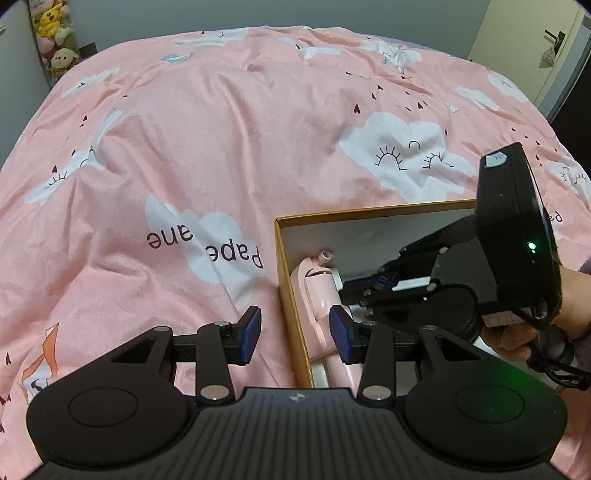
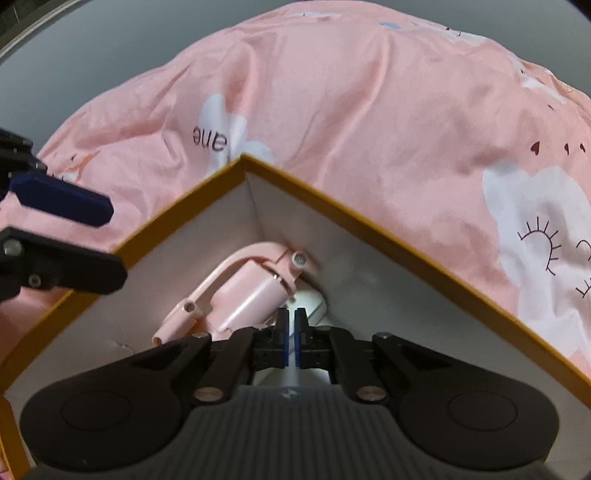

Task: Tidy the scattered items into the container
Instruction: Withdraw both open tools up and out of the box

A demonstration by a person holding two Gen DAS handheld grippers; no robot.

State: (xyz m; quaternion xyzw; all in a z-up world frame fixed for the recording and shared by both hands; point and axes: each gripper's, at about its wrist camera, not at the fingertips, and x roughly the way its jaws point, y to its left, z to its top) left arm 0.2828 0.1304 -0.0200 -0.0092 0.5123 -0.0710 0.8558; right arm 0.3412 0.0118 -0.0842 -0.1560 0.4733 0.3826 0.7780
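Note:
An open box with an orange rim [image 1: 369,212] [image 2: 332,206] and pale grey inside lies on a pink quilt. A pink plastic gadget with a curved handle [image 1: 314,291] [image 2: 251,295] lies in its near-left corner, beside a white item [image 2: 314,306] that is mostly hidden. My right gripper [image 2: 291,325] [image 1: 376,277] reaches down inside the box, just right of the pink gadget. Its jaws are shut with nothing seen between them. My left gripper [image 1: 295,332] [image 2: 85,240] stands open astride the box's left wall, one finger over the quilt, the other over the pink gadget.
The pink quilt with white clouds [image 1: 221,147] covers the whole bed around the box. A person's hand [image 1: 509,339] holds the right gripper's handle. Stuffed toys [image 1: 51,26] hang at the far left, and a door [image 1: 546,48] stands at the far right.

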